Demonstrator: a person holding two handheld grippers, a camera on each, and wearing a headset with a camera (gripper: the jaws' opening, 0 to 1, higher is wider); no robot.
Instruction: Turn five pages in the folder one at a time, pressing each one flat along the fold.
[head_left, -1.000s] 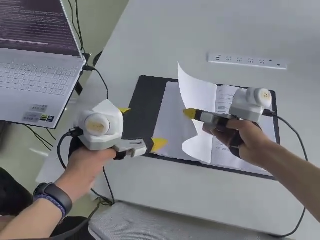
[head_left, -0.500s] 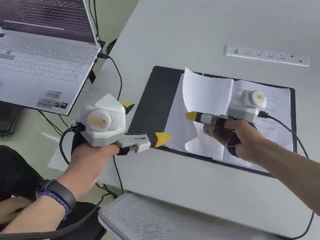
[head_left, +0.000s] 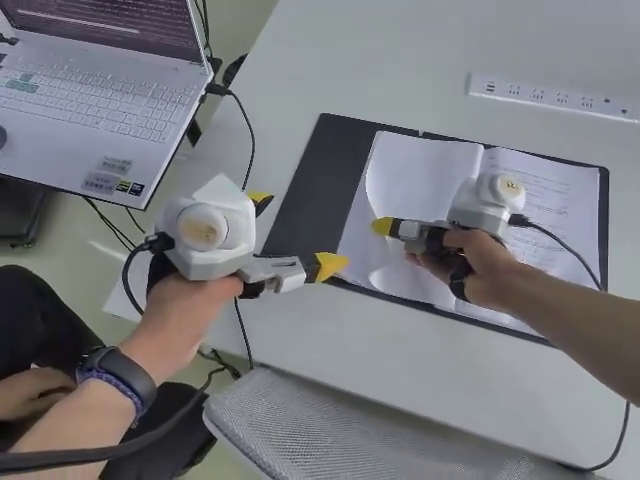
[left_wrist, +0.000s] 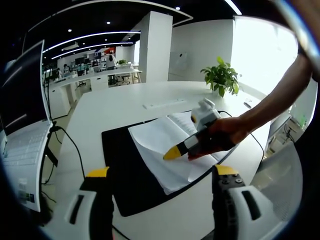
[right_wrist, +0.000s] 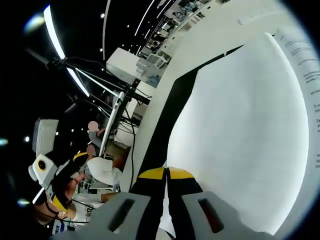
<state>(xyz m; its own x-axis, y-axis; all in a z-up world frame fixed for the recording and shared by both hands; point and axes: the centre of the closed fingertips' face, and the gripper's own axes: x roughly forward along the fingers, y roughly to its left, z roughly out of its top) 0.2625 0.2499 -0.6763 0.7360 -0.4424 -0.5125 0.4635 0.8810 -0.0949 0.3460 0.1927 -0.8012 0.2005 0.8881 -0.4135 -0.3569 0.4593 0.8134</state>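
The black folder (head_left: 322, 172) lies open on the white table. A white page (head_left: 420, 180) curves over from the fold toward the left cover. My right gripper (head_left: 384, 228) is shut on that page's free edge, and the printed page (head_left: 560, 195) lies behind it. In the right gripper view the shut yellow tips (right_wrist: 166, 173) hold the page (right_wrist: 240, 125) over the black cover (right_wrist: 172, 112). My left gripper (head_left: 295, 233) hovers open at the folder's near left corner, holding nothing. Its own view looks across the folder (left_wrist: 120, 165) at the page (left_wrist: 160, 137) and the right gripper (left_wrist: 172, 153).
An open laptop (head_left: 100, 100) sits on a lower desk to the left, with cables (head_left: 245, 110) running along the table edge. A white power strip (head_left: 555, 98) lies behind the folder. A grey chair seat (head_left: 350, 430) is just below the table's near edge.
The held page has come down from nearly upright to a low curve toward the left cover. The left gripper has stayed open near the folder's corner. The head camera has shifted.
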